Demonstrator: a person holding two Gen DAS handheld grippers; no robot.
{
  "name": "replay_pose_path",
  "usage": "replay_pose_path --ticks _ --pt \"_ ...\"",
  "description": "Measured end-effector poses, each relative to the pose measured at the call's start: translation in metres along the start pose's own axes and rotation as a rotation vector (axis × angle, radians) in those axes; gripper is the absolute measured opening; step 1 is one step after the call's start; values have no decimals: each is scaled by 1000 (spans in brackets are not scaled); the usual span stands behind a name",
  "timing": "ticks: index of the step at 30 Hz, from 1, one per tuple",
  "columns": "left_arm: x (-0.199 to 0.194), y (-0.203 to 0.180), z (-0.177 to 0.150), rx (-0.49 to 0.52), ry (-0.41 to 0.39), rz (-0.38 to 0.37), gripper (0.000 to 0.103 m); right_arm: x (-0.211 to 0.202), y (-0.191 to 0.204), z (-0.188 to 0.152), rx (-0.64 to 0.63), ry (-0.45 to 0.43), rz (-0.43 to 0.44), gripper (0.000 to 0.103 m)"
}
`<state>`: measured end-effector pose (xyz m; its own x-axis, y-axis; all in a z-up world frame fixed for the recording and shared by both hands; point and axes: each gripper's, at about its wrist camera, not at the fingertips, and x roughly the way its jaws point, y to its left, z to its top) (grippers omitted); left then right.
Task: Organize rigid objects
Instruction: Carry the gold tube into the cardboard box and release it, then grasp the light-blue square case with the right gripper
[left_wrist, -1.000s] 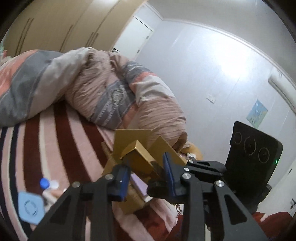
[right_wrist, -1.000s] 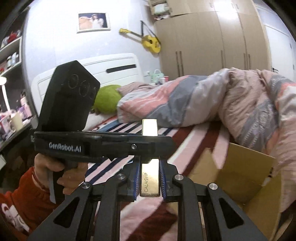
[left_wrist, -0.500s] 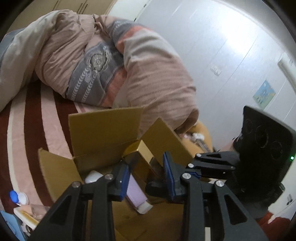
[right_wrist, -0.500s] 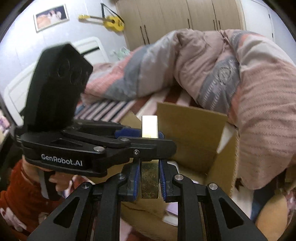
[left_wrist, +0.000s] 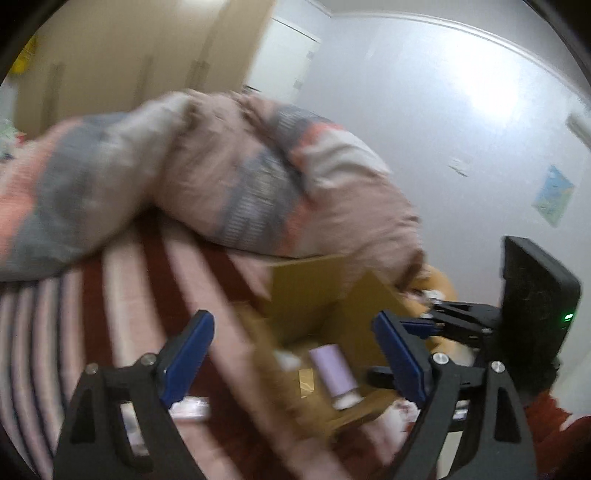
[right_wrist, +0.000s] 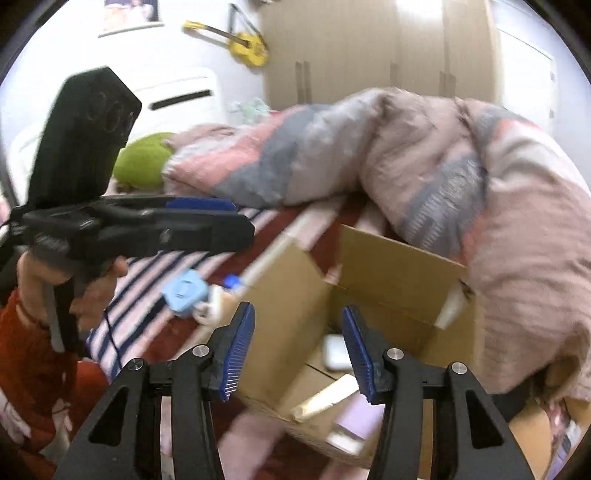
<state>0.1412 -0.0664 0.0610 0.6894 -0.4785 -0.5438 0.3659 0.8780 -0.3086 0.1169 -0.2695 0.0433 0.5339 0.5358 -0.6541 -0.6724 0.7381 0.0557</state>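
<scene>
Hovering over the cardboard box (right_wrist: 295, 295), left gripper (left_wrist: 291, 354) and right gripper (right_wrist: 299, 347), fingers spread, empty.

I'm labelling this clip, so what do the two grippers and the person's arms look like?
Both the left gripper and the right gripper have black angular frames with silver bolts and ribbed blue pads. Each carries a black slab-shaped housing; the right one's shows a green light. The left hand is bare, with a red sleeve.

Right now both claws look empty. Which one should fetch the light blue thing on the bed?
Left. In the right wrist view the left claw is open and sits on the same side as the blue item, left of the box. The right claw is open over the box, farther off.
</scene>
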Motion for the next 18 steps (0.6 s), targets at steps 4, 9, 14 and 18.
replay_pose_path --ticks 4,9,14,18 --pt "-49 44 -19 -33 -36 141 87 12 48 12 -77 -28 100 45" --pt "-89 95 -59 -79 -47 266 87 51 101 15 -110 9 243 45" --pt "-101 138 -109 -144 -30 302 87 125 141 0 -108 113 367 48" --pt "-102 162 -143 -186 -24 301 87 184 155 -11 -179 127 340 63"
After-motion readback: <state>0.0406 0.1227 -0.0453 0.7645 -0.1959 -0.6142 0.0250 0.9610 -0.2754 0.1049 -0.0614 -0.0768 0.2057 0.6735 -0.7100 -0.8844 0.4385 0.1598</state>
